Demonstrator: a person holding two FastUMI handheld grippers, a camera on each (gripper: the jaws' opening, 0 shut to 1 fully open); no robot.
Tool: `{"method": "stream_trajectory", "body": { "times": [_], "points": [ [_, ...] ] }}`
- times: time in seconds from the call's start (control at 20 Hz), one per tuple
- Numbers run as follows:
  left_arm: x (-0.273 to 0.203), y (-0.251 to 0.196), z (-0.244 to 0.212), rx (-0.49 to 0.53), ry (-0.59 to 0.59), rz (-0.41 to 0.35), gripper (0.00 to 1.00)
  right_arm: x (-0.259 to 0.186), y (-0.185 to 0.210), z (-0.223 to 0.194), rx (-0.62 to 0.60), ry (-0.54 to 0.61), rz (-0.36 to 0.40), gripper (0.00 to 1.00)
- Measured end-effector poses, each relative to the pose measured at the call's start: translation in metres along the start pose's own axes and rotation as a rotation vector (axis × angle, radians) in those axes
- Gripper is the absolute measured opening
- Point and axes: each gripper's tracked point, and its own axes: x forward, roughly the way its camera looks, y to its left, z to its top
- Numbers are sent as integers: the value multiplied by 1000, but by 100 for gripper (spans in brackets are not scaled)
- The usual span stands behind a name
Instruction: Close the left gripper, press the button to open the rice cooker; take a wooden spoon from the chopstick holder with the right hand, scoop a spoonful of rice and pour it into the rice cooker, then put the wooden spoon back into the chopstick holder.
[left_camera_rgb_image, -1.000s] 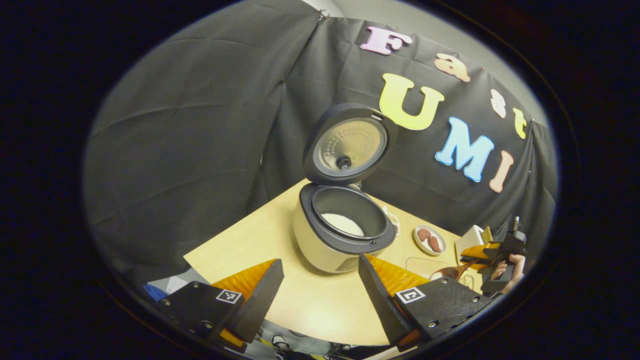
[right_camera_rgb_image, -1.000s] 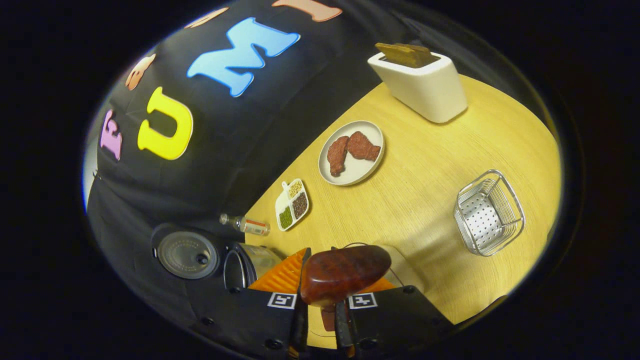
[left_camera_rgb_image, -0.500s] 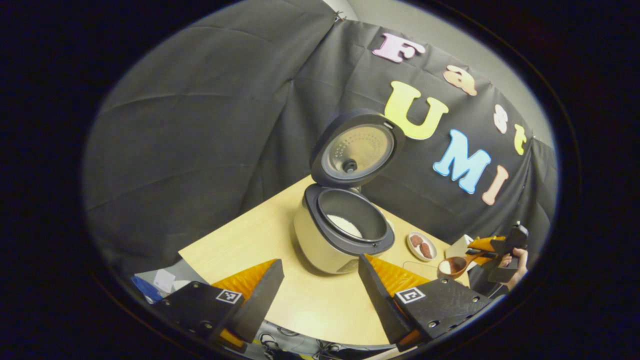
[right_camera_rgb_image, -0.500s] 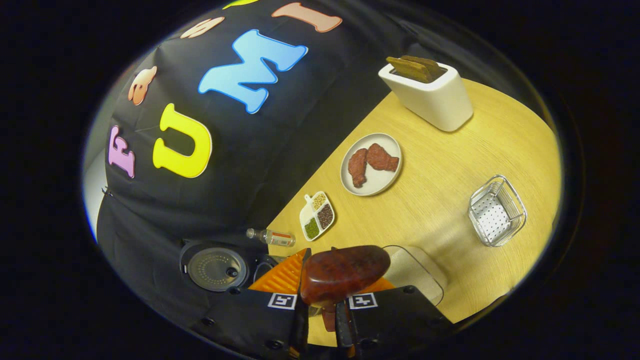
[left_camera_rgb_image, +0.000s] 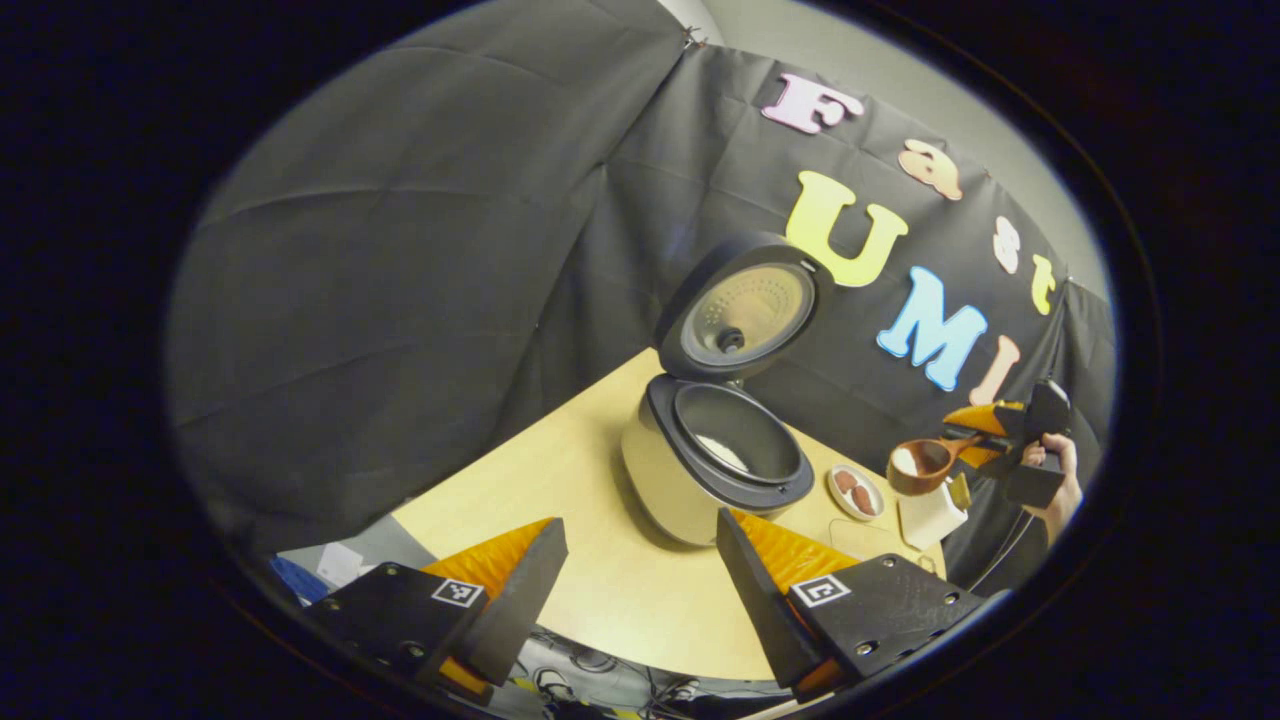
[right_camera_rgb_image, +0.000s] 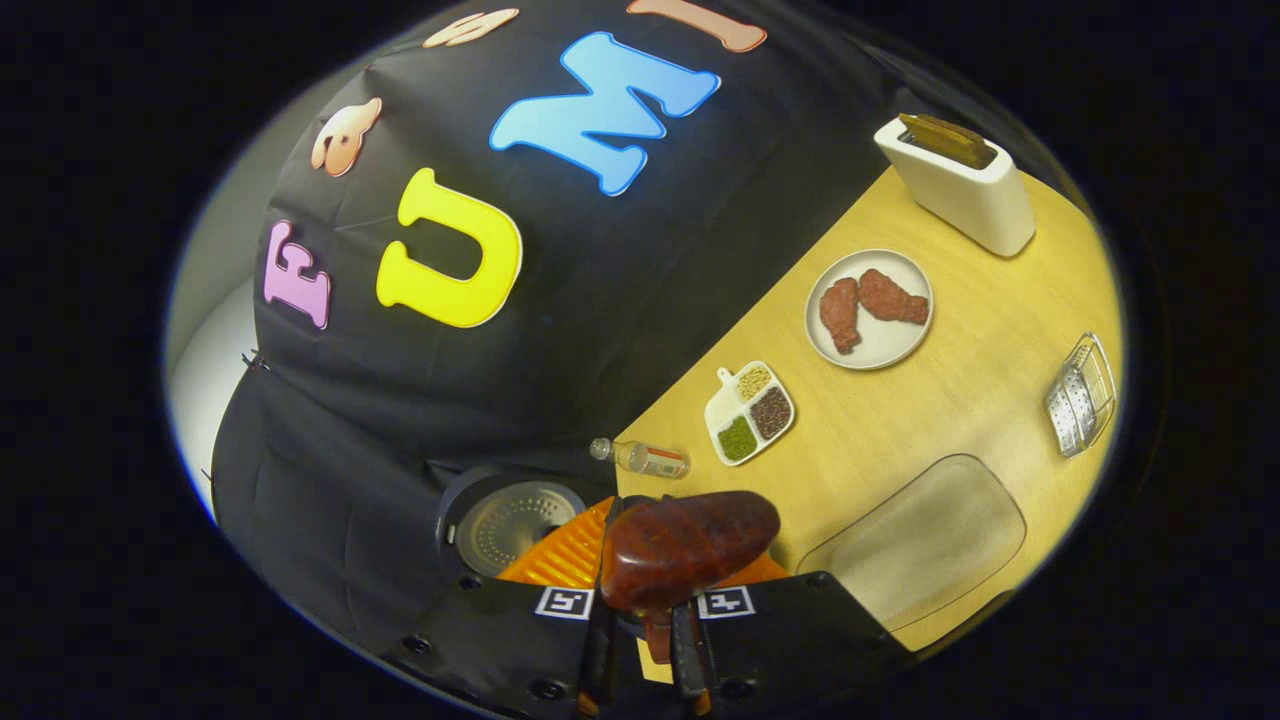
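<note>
Your wooden spoon (right_camera_rgb_image: 688, 545) hides its own bowl contents in the right gripper view, and the wire basket (right_camera_rgb_image: 1080, 395) is cut off.

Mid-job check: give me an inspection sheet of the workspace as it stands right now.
Surface: wooden table, nothing spilled that I can see.
Job's things: rice cooker open, lid up, some rice in the pot; wooden spoon loaded with rice, held in the air to the cooker's right; white holder at the far corner.
Clutter: plate of meat, divided dish of grains, small bottle lying down, wire basket, clear tray.
Grippers: left gripper open, empty, low in front of the cooker; right gripper shut on the spoon's handle.
Cables: some below the table's near edge.
Surroundings: black cloth wall.
</note>
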Motion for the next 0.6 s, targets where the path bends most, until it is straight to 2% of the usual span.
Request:
{"method": "stream_trajectory", "body": {
  "times": [0.05, 0.1, 0.15, 0.2, 0.25, 0.3, 0.35, 0.5, 0.55, 0.6],
  "points": [
    [-6, 8, -3, 5, -3, 7, 95, 6, 11, -2, 1, 4, 12, 20],
    [-6, 12, -2, 6, -3, 12, 95, 14, 21, -3, -2, 5, 22, 23],
    [-6, 16, -1, 1, -4, 17, 95, 21, 30, -3, -8, 3, 29, 19],
    [-6, 21, -2, -5, -4, 22, 95, 29, 37, -5, -13, 8, 35, 23],
    [-7, 27, -2, -12, -4, 31, 95, 38, 46, -9, -19, 19, 40, 19],
    [-7, 32, -2, -17, -7, 39, 94, 47, 54, -11, -25, 26, 48, 23],
    [-9, 37, -2, -21, -12, 48, 94, 57, 60, -14, -33, 34, 52, 19],
    [-8, 52, -7, -28, -4, 85, 95, 85, 74, -29, -102, 72, 52, 23],
    [-8, 57, -9, -34, -2, 98, 95, 94, 75, -36, -130, 85, 44, 19],
    [-9, 61, -9, -43, -2, 110, 94, 104, 74, -43, -154, 97, 34, 23]
  ]
}}
